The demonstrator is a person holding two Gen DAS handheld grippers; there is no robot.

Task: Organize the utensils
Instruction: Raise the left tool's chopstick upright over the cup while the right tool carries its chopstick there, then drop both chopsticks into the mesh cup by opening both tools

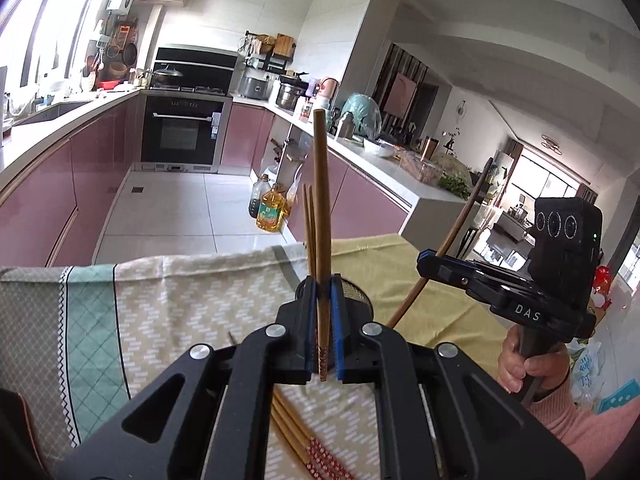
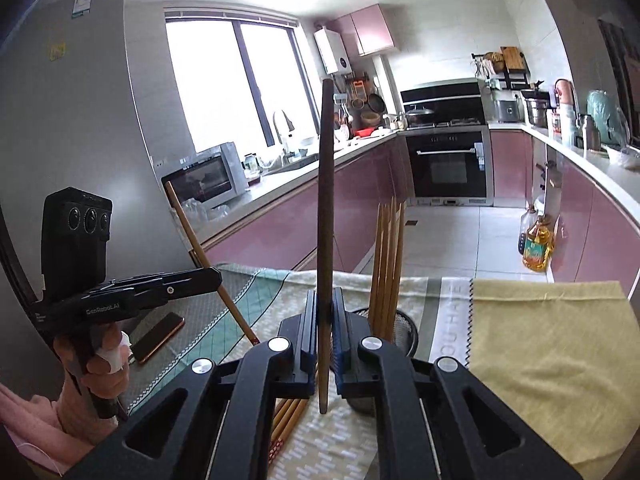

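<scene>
A: From the left wrist camera, what is the left gripper (image 1: 322, 286) doing?

B: Its jaws are pressing tight on a light brown chopstick (image 1: 321, 200), which is standing almost upright between the blue pads, its red-patterned end hanging just below them. Right behind the jaws a round mesh holder (image 1: 356, 294) is sitting on the patterned cloth (image 1: 192, 300), and two chopsticks (image 1: 309, 228) are sticking up out of it.

A: And the loose ones?

B: A bundle of chopsticks (image 1: 296, 434) with red ends is lying on the cloth near the camera, under the gripper body. Over to the right, the right gripper (image 1: 430, 266) is clamping a dark chopstick (image 1: 456, 236) that is leaning up toward the right, and a hand (image 1: 528, 364) in a pink sleeve is gripping its handle.

A: From the right wrist camera?

B: The right gripper (image 2: 324, 312) is closed on the dark chopstick (image 2: 326, 208), nearly vertical here. Just right of it the mesh holder (image 2: 404, 328) is holding a cluster of pale chopsticks (image 2: 388, 264). The loose bundle (image 2: 288, 416) is lying below the jaws. At the far left, the left gripper (image 2: 214, 278) is pinching its light chopstick (image 2: 208, 260) at a slant, a phone (image 2: 158, 336) is lying on the cloth (image 2: 264, 292), and a yellow cloth (image 2: 552, 340) is covering the right side.
</scene>
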